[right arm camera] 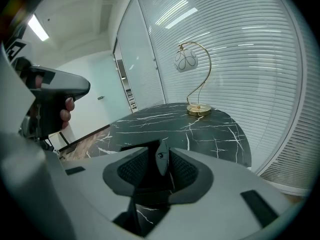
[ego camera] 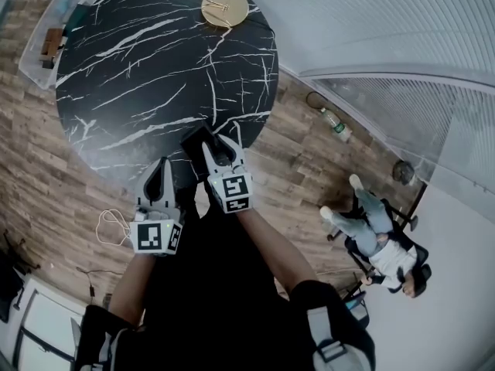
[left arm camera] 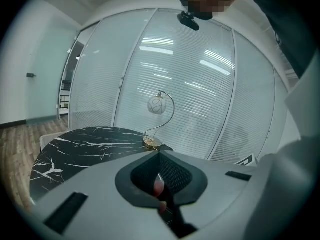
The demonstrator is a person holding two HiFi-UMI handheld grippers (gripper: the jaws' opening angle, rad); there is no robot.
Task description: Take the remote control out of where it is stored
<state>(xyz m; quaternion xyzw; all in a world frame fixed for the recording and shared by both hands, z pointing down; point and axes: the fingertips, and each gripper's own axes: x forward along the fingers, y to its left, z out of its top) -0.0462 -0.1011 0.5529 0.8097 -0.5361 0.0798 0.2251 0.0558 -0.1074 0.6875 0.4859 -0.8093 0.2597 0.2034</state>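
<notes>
**Remote in the right tongs at the tabletop's near edge**

The right gripper (ego camera: 219,147) has its tongs clenched on the dark, flat remote control (ego camera: 199,143), which juts out to the left of the tips over the near rim of the black marble tabletop (ego camera: 139,68). The left gripper (ego camera: 160,168) sits just beside it, tongs pressed together with nothing between them. 1 gold-based lamp (ego camera: 225,9) stands at the tabletop's far edge.
</notes>
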